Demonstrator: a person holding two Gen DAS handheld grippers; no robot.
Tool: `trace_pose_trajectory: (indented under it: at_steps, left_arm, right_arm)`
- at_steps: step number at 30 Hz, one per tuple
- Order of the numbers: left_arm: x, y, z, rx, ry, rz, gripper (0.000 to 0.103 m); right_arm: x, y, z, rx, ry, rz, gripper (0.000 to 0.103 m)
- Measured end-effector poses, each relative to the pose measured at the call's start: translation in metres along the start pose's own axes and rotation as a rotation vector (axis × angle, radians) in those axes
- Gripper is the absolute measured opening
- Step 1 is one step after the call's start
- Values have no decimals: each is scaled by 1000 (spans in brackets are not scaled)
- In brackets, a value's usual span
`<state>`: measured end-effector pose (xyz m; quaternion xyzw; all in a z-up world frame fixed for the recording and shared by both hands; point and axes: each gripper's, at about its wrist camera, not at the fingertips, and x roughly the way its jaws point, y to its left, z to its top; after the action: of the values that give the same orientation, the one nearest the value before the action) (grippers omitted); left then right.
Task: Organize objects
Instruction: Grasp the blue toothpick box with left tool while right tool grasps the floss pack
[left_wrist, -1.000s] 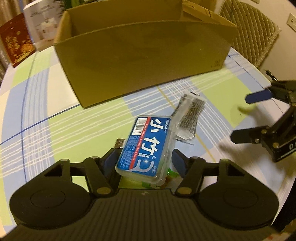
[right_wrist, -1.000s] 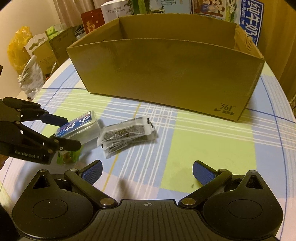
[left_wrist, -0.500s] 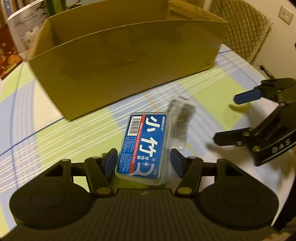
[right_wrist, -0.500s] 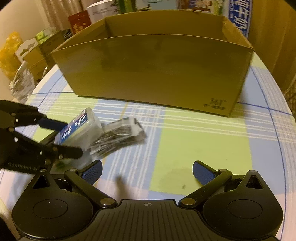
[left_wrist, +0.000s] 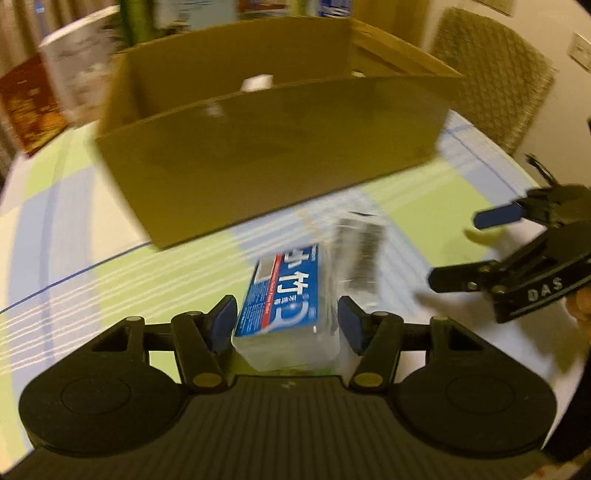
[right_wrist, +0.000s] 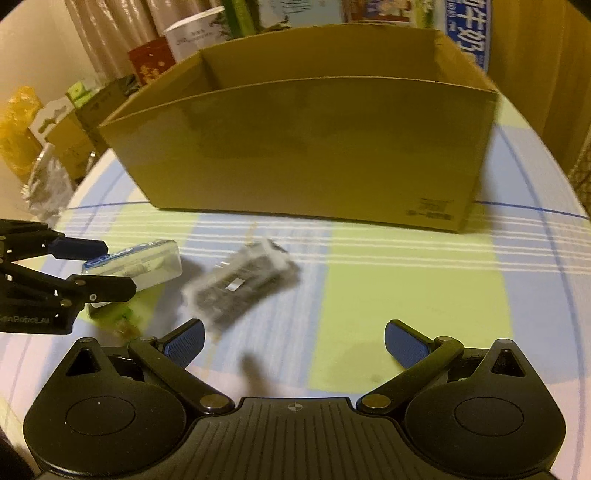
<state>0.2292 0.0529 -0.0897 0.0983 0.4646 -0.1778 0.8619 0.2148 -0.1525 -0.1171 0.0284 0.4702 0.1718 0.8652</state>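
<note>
My left gripper (left_wrist: 286, 325) is shut on a clear plastic case with a blue label (left_wrist: 284, 299) and holds it above the table; it also shows in the right wrist view (right_wrist: 140, 264). A clear packet of dark small parts (left_wrist: 360, 251) lies on the table beside it, also seen in the right wrist view (right_wrist: 240, 284). My right gripper (right_wrist: 293, 339) is open and empty, low over the table to the right of the packet; it also shows in the left wrist view (left_wrist: 476, 247). An open cardboard box (right_wrist: 314, 147) stands behind.
The round table has a blue, green and white checked cloth (right_wrist: 406, 280). A green wrapper (right_wrist: 114, 317) lies under the left gripper. Boxes and bags (right_wrist: 51, 140) stand beyond the table's left edge, and a woven chair (left_wrist: 495, 77) at the far right.
My left gripper closed on the blue-labelled case and lifted it off the table, toward the box. The right gripper stayed open and shifted a little toward the packet.
</note>
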Motion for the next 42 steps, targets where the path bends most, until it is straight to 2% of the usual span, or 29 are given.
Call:
trace_pose_trajectory:
  at_steps: [2,4,6,11,14,16,19,27,32,39,40,41,42]
  left_arm:
    - [-4,12,-2,-20,1,38,55]
    - [-7,21,-6,-29,4,62,55]
    - [-8,27,-12,-38,4,66,55]
    - [-11,35,-28,-69,6,62,55]
    - [-9,39,-36,-94,-3,48,55]
    - [-11,41,-41,-121,-14,44,58]
    - [-11,41,-44,-130,-33,52,59]
    - [-6,30,-35,-66,-50,80,59]
    - [4,19,-30,-11,-29,105,59]
    - [7,17,-30,-37,-13,114,57]
    - [7,17,-29,-39,-11,112,57]
    - [7,17,-29,-42,-10,111,56]
    - [7,17,-29,-47,-9,112,56]
  right_arm:
    - [8,9,2,14,-2,31,99]
    - [16,16,5,36,0,55,87]
    - [27,23,9,56,8,61,84]
    - [47,36,17,86,4,16,83]
    - [55,48,20,51,0,-39,81]
    - [59,56,20,-15,-5,-90,73]
    - [57,59,17,-90,-9,-89,49]
    - [29,29,-9,-188,41,-74,47]
    - [12,8,-24,-107,16,-91,65]
    - [13,9,-22,-4,-33,-118,66]
    - [14,10,-20,-19,-31,-129,62]
    - [15,12,-19,-35,-29,-138,50]
    - [15,12,-19,-55,-30,-142,41]
